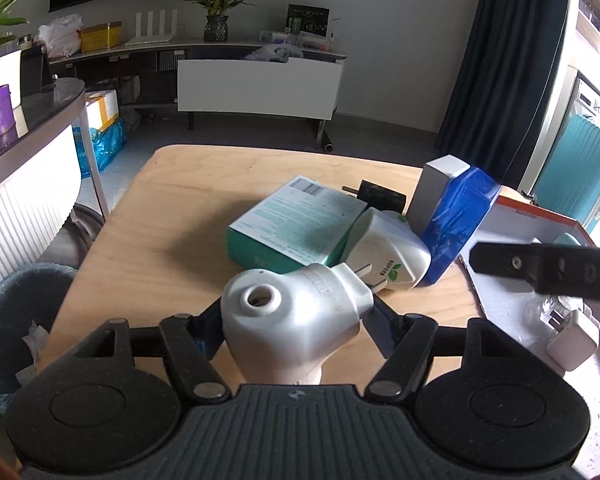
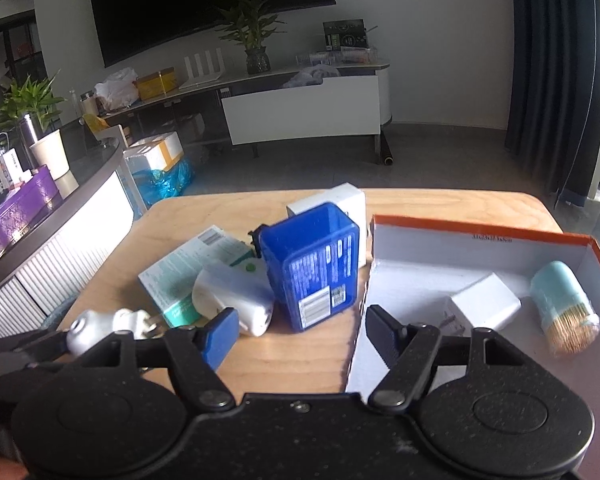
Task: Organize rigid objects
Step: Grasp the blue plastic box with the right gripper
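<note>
Between the left gripper's (image 1: 296, 320) closed pads sits a white plug-in vaporizer (image 1: 292, 316), prongs pointing away, above the wooden table (image 1: 160, 220). Just beyond lies a second white plug-in unit (image 1: 388, 252) lettered "SUPERS", touching a teal carton (image 1: 296, 220) and a leaning blue box (image 1: 456, 224). Right of them, the right gripper (image 2: 300, 332) gapes empty at the rim of an orange-edged tray (image 2: 480, 236) holding a white charger (image 2: 488, 304) and a toothpick jar (image 2: 564, 308).

A dark television (image 2: 204, 4) hangs above a potted plant (image 2: 256, 40), beside a navy curtain (image 2: 552, 80)
</note>
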`<state>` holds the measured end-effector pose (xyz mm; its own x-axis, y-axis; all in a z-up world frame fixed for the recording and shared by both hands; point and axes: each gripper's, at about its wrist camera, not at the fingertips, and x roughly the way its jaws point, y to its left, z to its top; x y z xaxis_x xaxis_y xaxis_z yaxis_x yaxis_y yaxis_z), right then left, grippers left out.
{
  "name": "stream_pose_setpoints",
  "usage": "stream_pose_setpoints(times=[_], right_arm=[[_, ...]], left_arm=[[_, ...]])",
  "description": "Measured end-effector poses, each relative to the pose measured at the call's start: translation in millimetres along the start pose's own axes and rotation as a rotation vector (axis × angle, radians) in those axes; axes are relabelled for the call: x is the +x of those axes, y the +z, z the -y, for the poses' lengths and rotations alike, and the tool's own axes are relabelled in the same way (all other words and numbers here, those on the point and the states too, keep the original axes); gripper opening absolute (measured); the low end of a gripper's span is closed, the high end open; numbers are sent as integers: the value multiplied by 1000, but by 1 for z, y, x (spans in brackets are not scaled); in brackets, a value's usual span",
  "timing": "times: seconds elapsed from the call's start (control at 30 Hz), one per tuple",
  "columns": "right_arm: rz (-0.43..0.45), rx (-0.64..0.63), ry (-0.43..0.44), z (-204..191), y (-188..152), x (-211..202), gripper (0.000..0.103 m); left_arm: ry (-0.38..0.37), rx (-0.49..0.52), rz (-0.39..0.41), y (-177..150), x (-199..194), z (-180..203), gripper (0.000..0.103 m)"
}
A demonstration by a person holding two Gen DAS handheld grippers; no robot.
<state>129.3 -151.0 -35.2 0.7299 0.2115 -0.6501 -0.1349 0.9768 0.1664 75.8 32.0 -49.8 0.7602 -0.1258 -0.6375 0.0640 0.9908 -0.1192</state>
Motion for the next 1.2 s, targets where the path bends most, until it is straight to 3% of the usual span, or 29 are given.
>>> stream_pose_setpoints(times=[0.37,0.63,0.73,0.9,1.2], right_arm=[[-11,-168,46,2,32,36,92],[-28,-160,116,11,36,60,92],[-23,-145,114,10,35,62,79],[-19,-115,85,9,32,54,78],[50,-90,56,-6,29,4,78]], left_arm=[[-8,-33,29,4,-3,-12,72],[-4,-49,19,4,3,-15,72],[4,-58,18,6,5,-17,72],[6,-59,17,7,4,-17,71],[15,-59,49,14,-16,-13,71]])
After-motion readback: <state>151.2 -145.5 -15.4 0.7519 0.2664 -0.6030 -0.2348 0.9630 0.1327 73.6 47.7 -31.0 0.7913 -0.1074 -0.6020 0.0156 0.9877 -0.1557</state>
